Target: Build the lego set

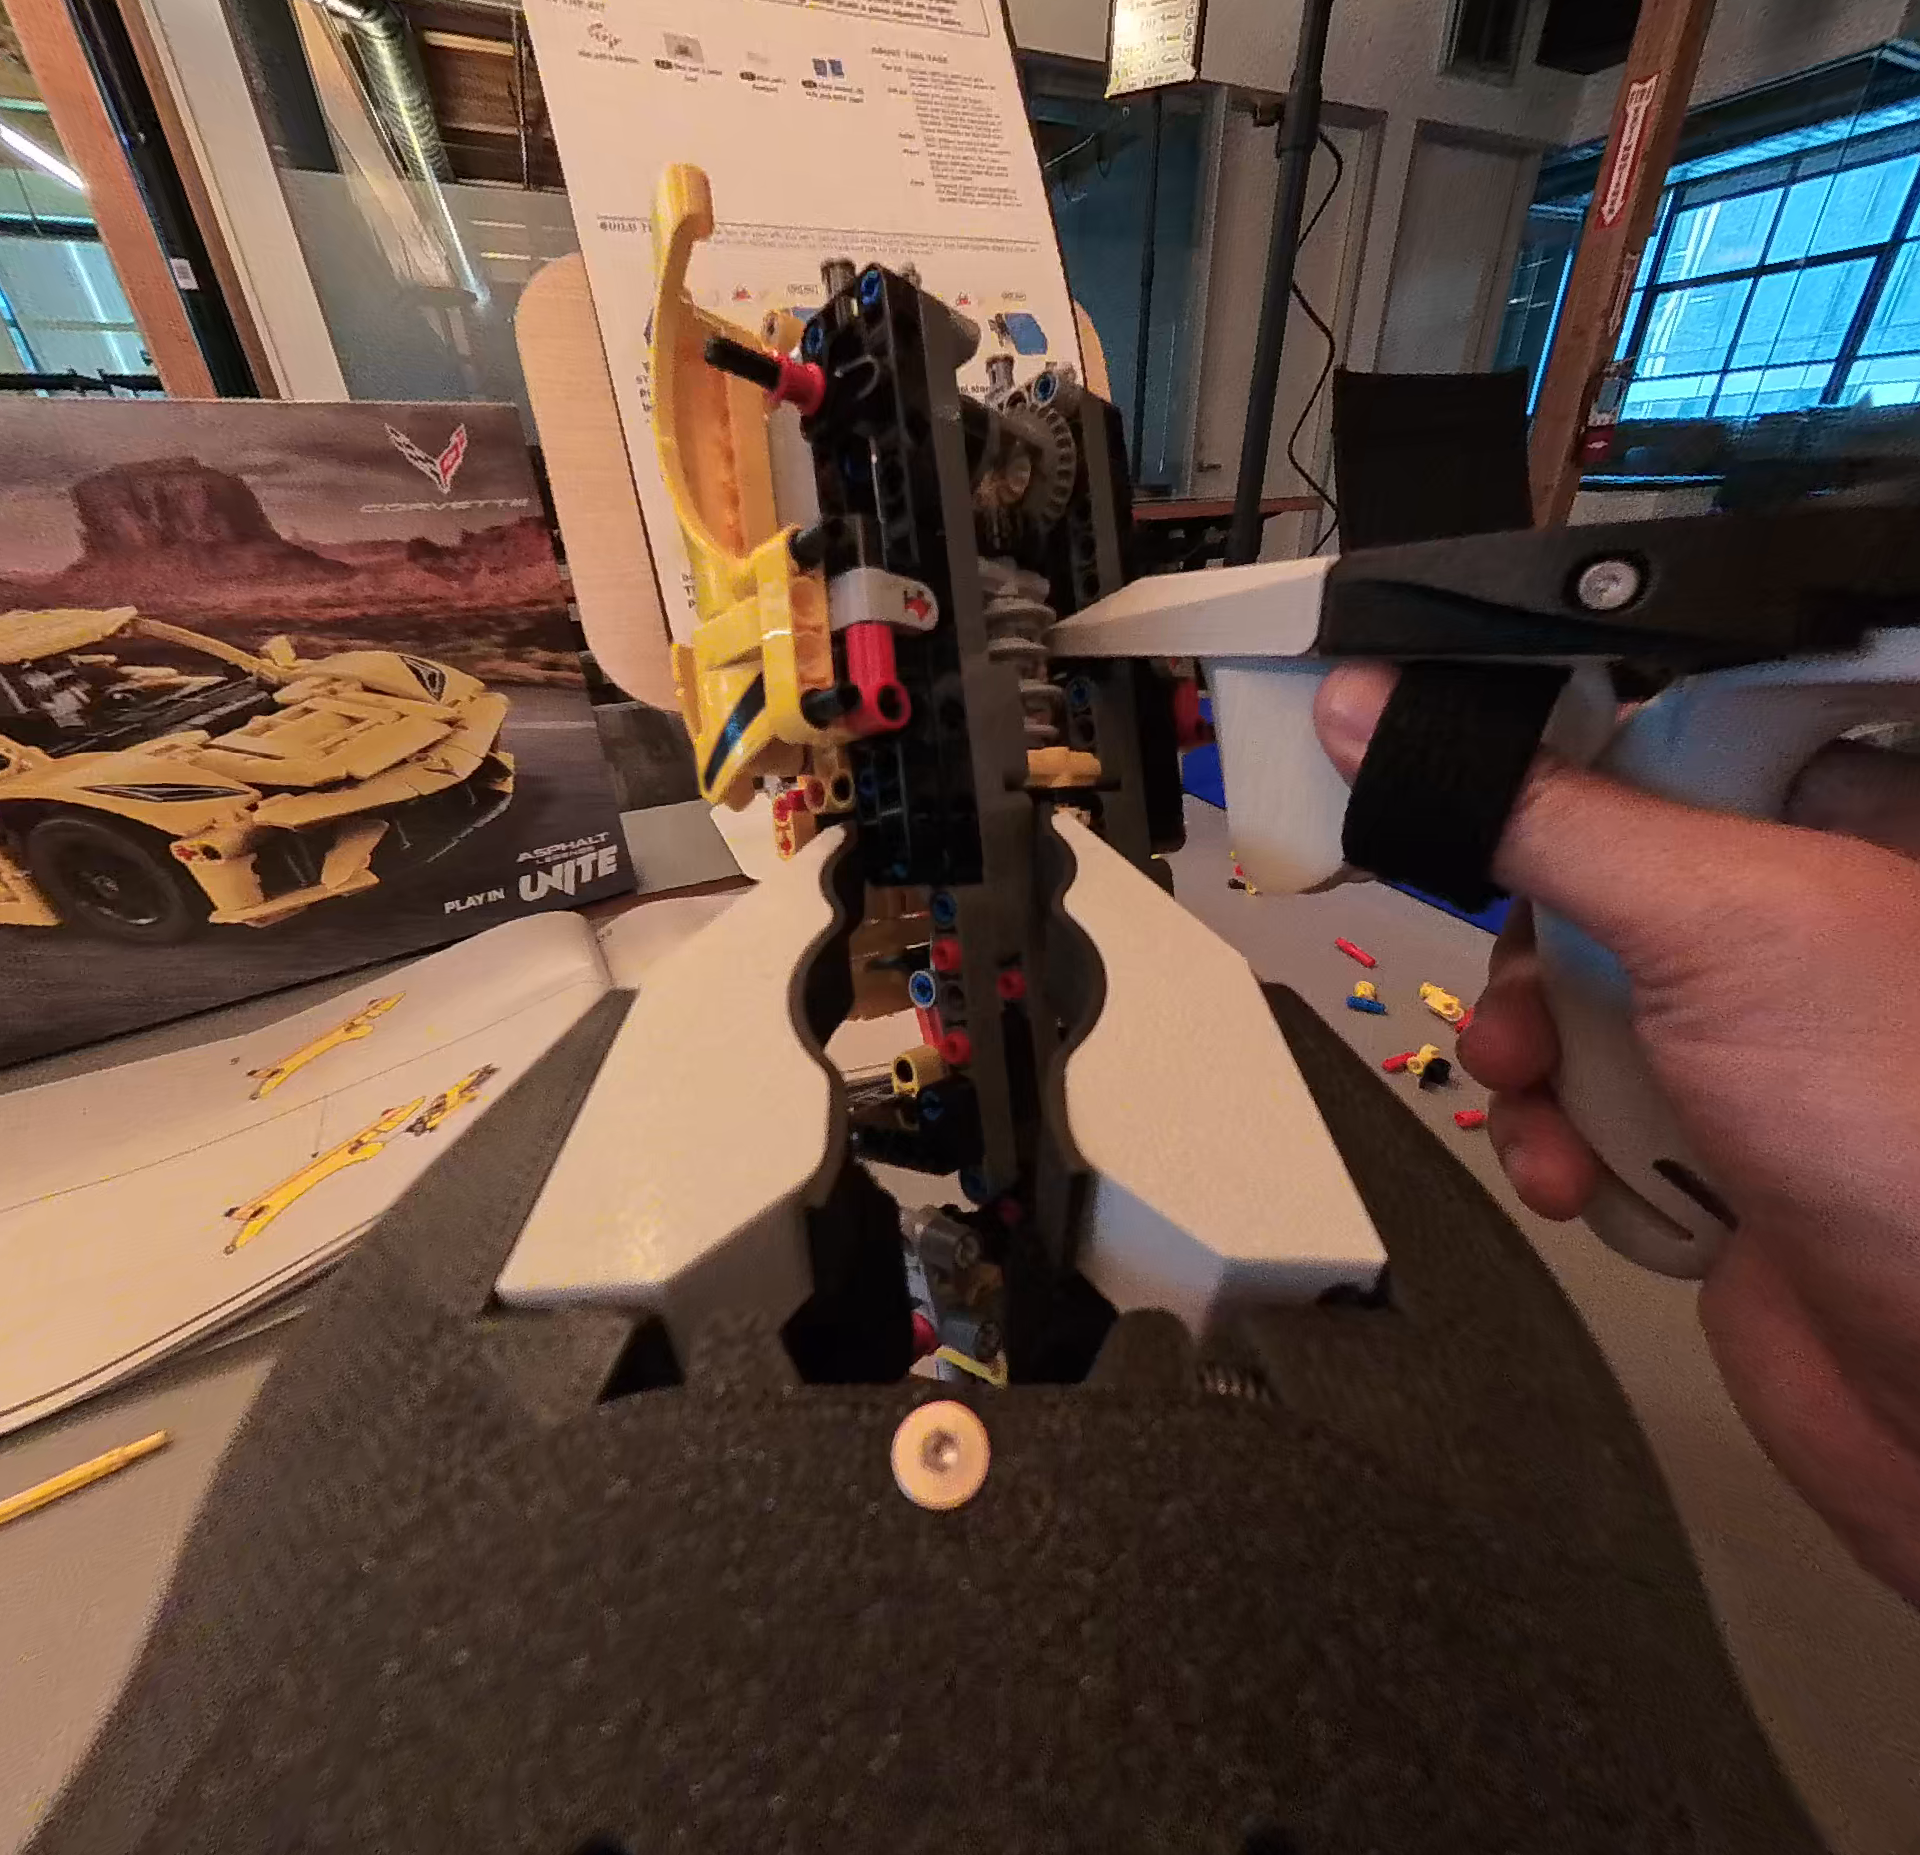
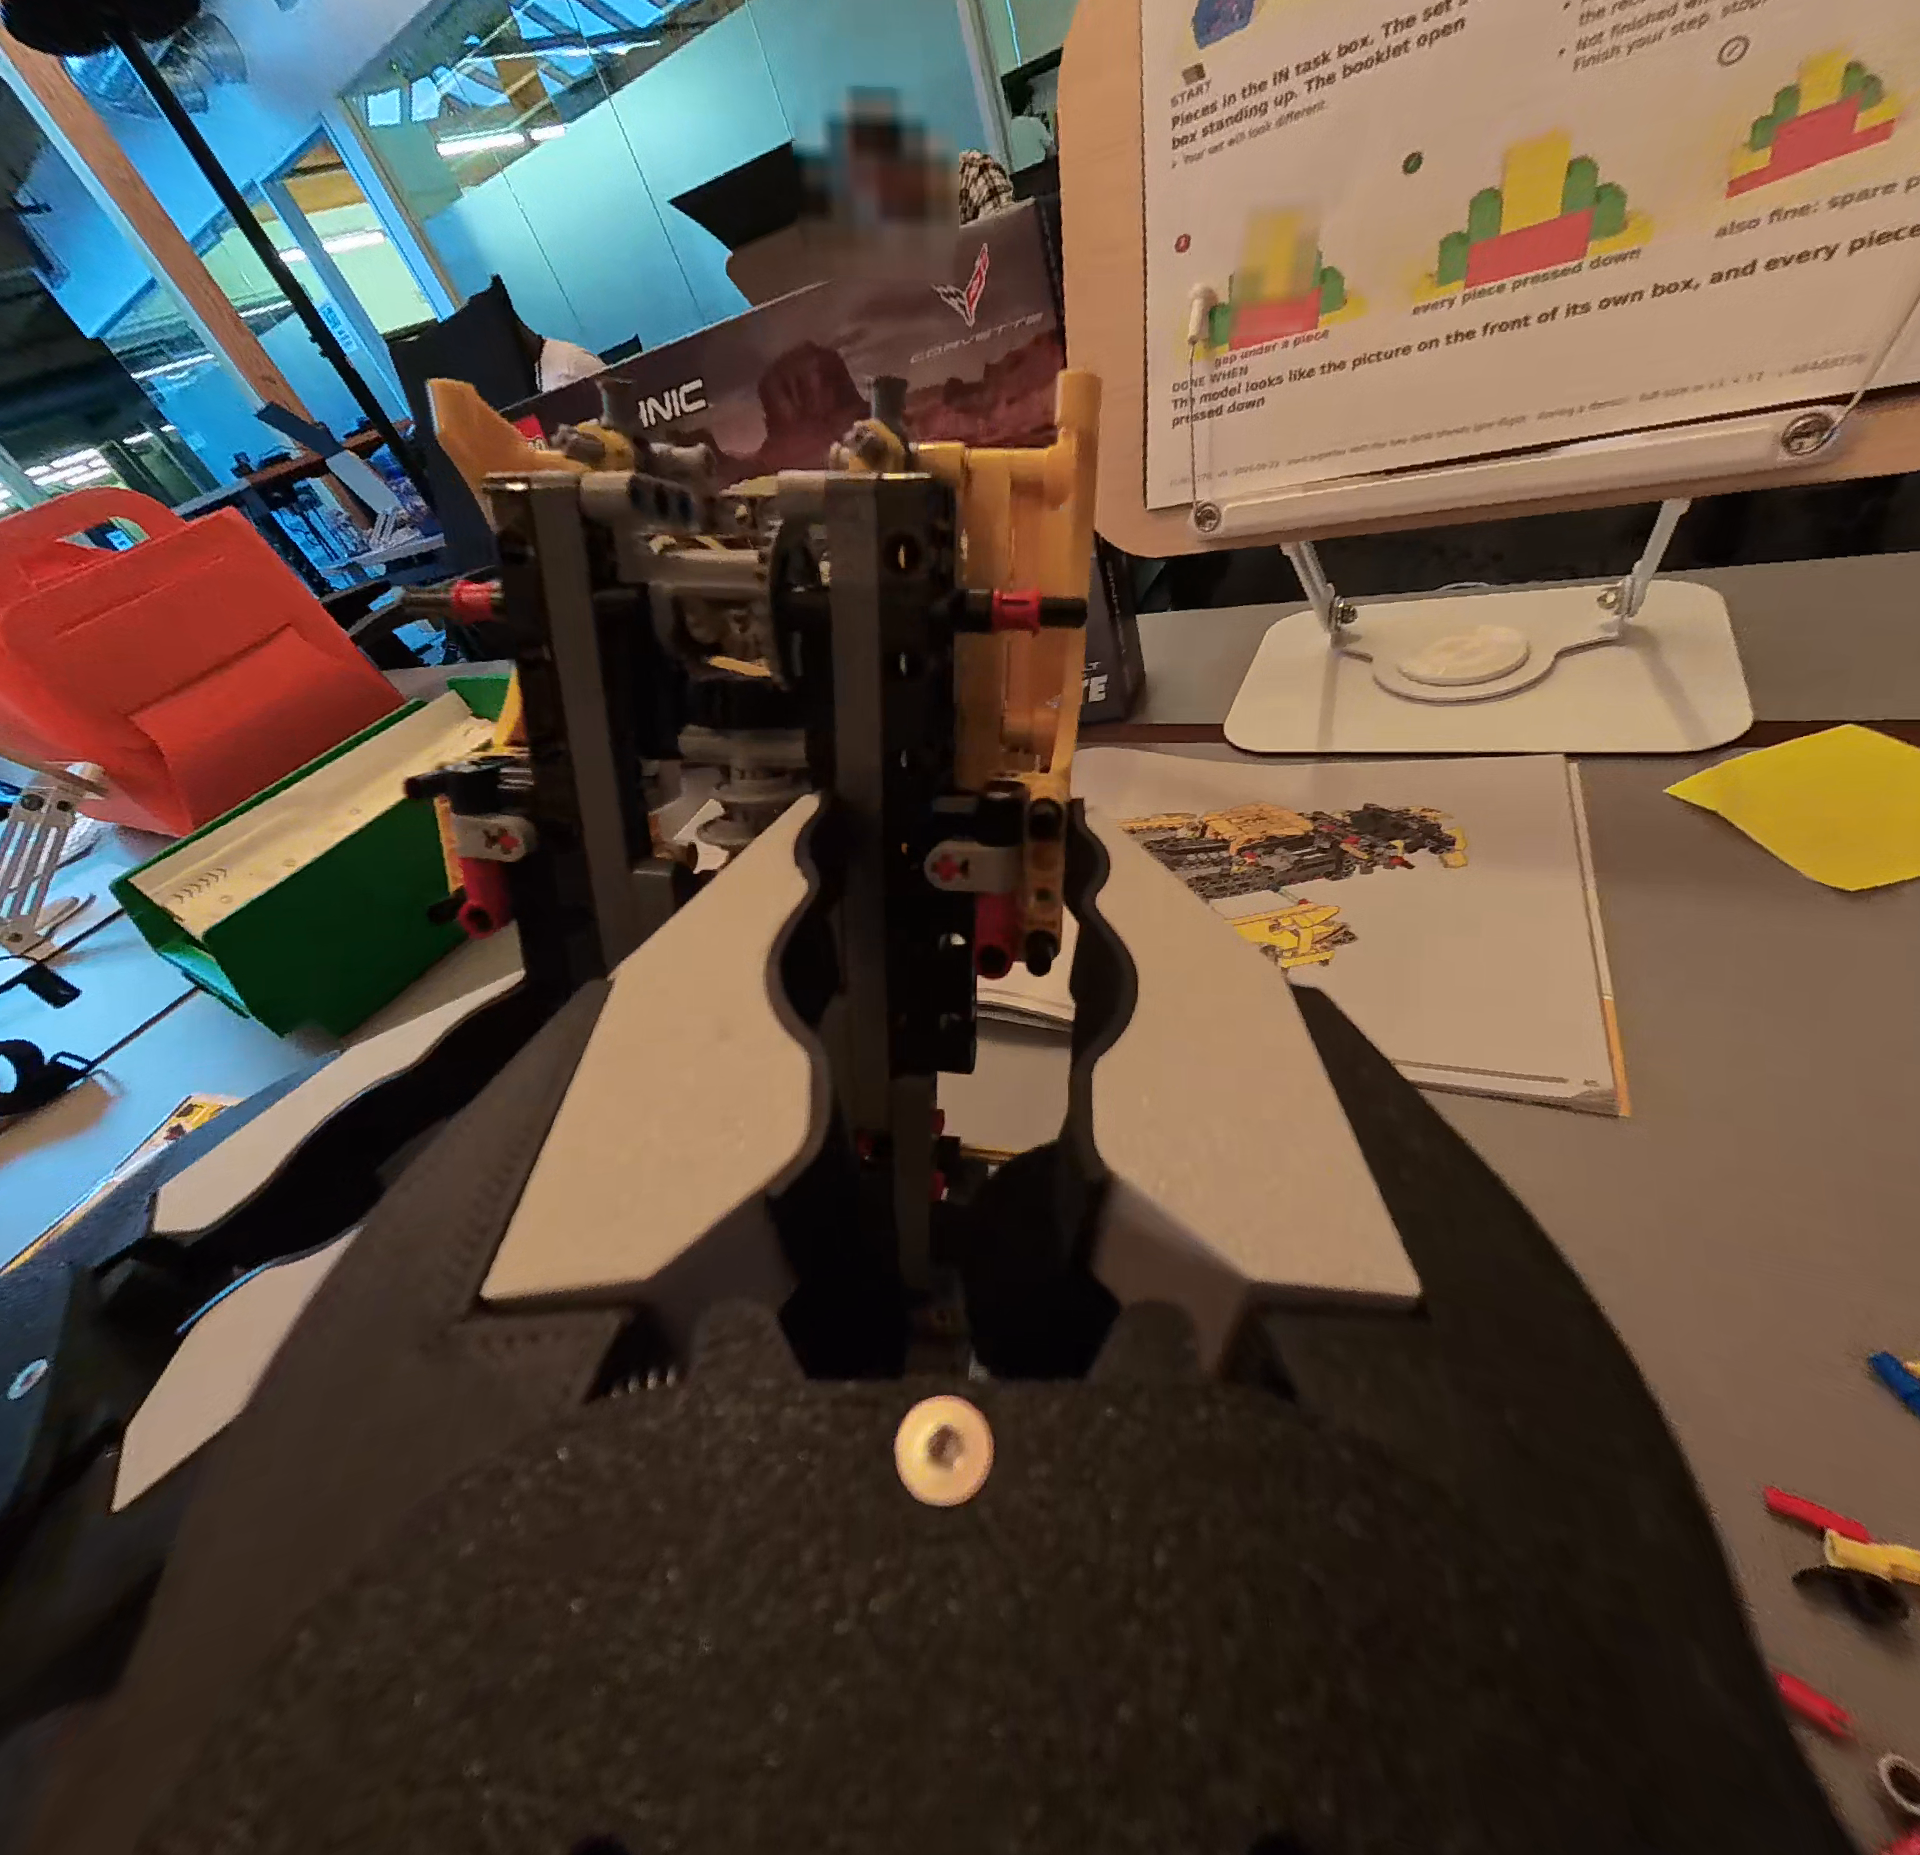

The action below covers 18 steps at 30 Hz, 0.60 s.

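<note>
The lego model (image 1: 904,517) is a black and dark grey Technic frame with a yellow wheel arch (image 1: 707,434), red pins and grey gears. It is held upright above the table. My left gripper (image 1: 940,849) is shut on the frame's lower part. My right gripper (image 1: 1132,725) comes in from the right in a person's hand (image 1: 1714,974) and clamps the frame's far side. In the right wrist view my right gripper (image 2: 940,829) is shut on a dark grey upright beam of the model (image 2: 894,600). The left gripper's fingers (image 2: 312,1130) show at the lower left.
The set's box (image 1: 260,662) stands at the left, with the open booklet (image 1: 260,1130) (image 2: 1403,922) in front. An instruction sheet on a stand (image 2: 1507,195) is behind. Loose pins (image 1: 1392,1026) (image 2: 1849,1556) lie on the grey table. A green box (image 2: 312,901) and an orange container (image 2: 156,662) stand at the left.
</note>
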### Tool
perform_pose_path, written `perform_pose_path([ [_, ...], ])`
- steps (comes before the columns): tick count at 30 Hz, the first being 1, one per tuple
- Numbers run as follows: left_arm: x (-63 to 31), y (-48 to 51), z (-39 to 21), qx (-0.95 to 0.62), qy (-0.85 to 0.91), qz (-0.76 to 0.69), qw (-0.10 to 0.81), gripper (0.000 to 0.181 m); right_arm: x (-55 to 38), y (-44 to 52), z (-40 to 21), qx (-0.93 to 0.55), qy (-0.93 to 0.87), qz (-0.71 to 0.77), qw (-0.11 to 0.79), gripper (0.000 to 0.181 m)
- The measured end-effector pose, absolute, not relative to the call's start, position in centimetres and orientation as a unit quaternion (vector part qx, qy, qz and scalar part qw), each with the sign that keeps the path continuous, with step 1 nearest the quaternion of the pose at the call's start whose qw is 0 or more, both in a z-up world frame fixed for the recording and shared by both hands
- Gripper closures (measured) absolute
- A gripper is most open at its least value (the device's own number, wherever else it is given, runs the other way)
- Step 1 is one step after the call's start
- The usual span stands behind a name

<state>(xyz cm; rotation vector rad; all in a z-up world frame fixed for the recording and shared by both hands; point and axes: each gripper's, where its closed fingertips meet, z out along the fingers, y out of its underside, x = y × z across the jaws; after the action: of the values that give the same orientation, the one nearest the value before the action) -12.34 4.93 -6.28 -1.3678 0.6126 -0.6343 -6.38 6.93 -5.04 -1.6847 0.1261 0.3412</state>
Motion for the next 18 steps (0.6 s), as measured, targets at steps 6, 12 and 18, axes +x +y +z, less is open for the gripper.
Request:
perform_pose_path([
  [6,-13.1,6.3,-6.9,-0.63,0.229,-0.392,0.629,0.15,-7.2,7.1,-4.7,-0.749,0.03,0.172,0.639,0.133],
  [12,-15.2,8.9,-6.8,-0.599,0.106,-0.618,0.499,0.15,-5.9,4.1,-3.4,-0.709,-0.04,0.325,0.625,0.11],
  [18,-16.1,7.2,-3.8,-0.463,0.075,-0.789,0.397,0.15,-11.2,1.9,-3.6,-0.674,-0.138,0.551,0.473,0.091],
])
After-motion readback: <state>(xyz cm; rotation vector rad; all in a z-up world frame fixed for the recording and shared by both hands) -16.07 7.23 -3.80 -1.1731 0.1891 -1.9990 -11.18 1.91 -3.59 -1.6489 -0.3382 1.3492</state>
